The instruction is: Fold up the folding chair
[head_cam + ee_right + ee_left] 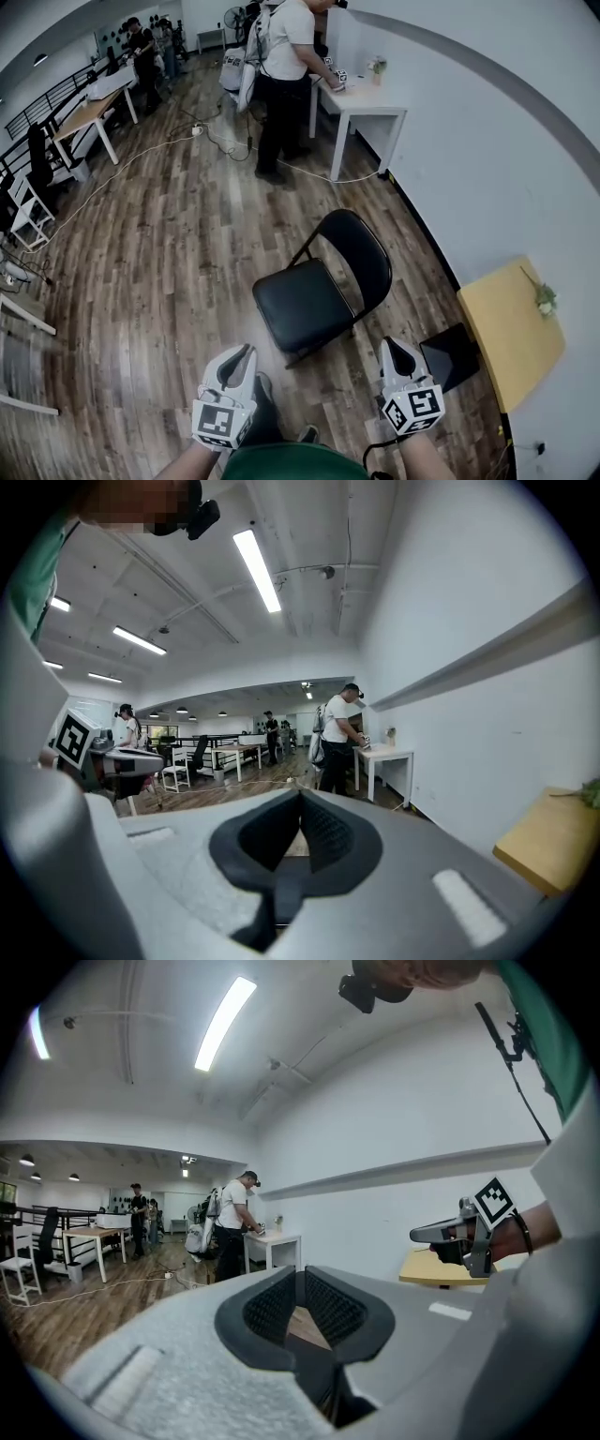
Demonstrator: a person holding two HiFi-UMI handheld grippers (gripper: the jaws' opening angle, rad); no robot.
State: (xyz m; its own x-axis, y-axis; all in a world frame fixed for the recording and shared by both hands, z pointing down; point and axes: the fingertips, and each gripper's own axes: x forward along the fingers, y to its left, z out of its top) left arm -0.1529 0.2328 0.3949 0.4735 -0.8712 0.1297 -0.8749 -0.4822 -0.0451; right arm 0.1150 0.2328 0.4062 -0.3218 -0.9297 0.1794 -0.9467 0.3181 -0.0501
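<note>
A black folding chair (319, 286) stands unfolded on the wooden floor in the head view, its seat facing me and its backrest toward the wall. My left gripper (246, 352) hangs in front of the seat's near left corner, shut and holding nothing. Off the chair's near right side is my right gripper (388, 345), also shut and empty. Neither touches the chair. In the left gripper view the jaws (302, 1279) meet tip to tip, and the right gripper (448, 1234) shows beside them. The right gripper view has its own jaws (300, 803) closed too; the chair is hidden in both gripper views.
A yellow table (511, 328) stands against the wall at the right, with a dark stool (450, 354) beside it. A person (281, 80) stands at a white desk (361, 103) beyond the chair. Cables (141, 159) trail across the floor; more desks (89, 117) stand at the far left.
</note>
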